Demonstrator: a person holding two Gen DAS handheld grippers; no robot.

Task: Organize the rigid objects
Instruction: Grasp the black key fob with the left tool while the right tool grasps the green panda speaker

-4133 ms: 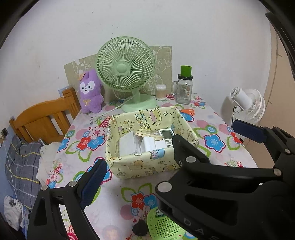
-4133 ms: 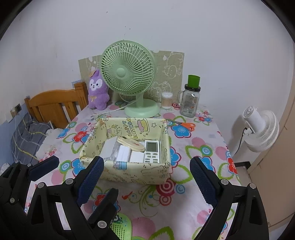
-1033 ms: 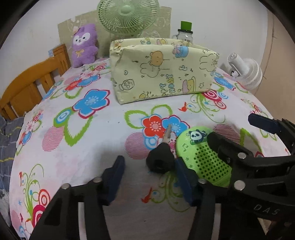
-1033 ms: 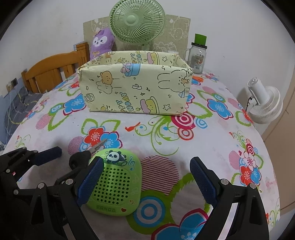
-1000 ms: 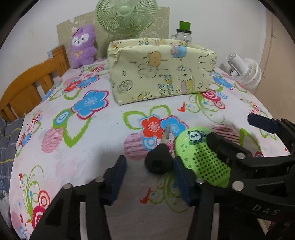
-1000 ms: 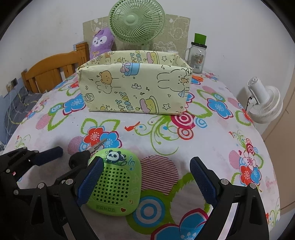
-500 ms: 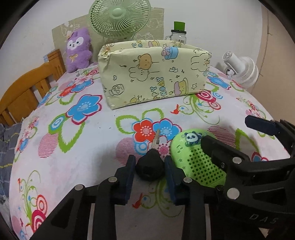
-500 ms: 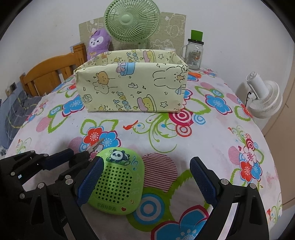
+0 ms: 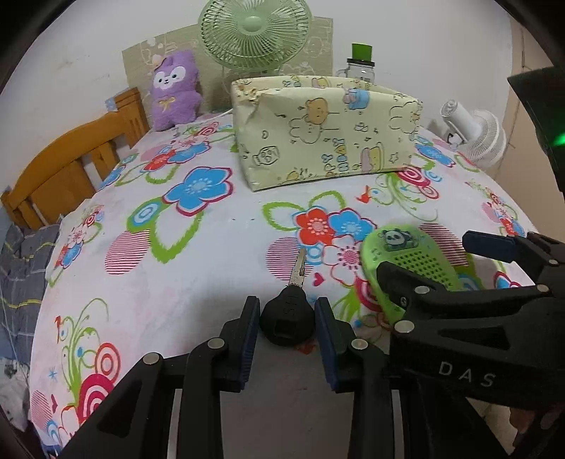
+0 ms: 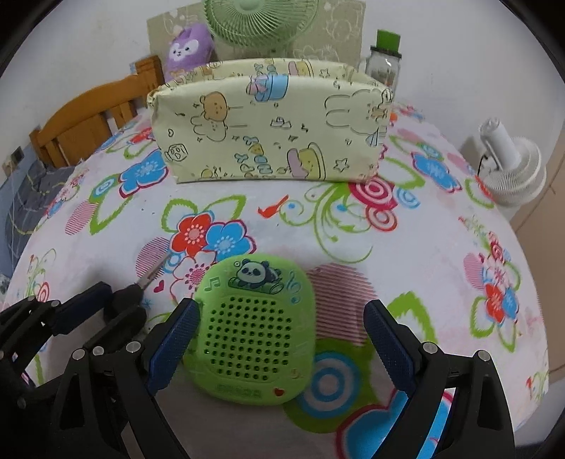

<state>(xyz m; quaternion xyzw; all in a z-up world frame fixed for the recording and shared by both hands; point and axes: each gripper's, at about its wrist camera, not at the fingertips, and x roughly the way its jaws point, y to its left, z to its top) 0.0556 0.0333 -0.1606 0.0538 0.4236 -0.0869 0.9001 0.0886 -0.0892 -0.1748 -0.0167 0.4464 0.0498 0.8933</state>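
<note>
A key with a black head point(image 9: 286, 319) and a metal blade point(image 9: 298, 270) lies on the flowered tablecloth point(image 9: 212, 254). My left gripper point(image 9: 286, 317) is shut on the black head, one blue pad on each side. In the right wrist view the same key point(image 10: 150, 277) pokes out of the left gripper point(image 10: 116, 307) at the lower left. A green panda speaker point(image 10: 254, 332) lies flat between the pads of my right gripper point(image 10: 280, 335), which stands open; its left pad is close to the speaker's edge, the right pad well clear. A yellow cartoon-print fabric box point(image 9: 328, 130) stands behind.
Behind the box are a green desk fan point(image 9: 254, 28), a purple plush toy point(image 9: 174, 88) and a glass jar with a green lid point(image 9: 360, 63). A white fan point(image 9: 473, 137) stands off the table's right edge, a wooden chair back point(image 9: 70, 159) at the left.
The left gripper's jaws, wide on either side of the key's head a second ago, have shut on it. The right gripper has dipped nearer the speaker, still open.
</note>
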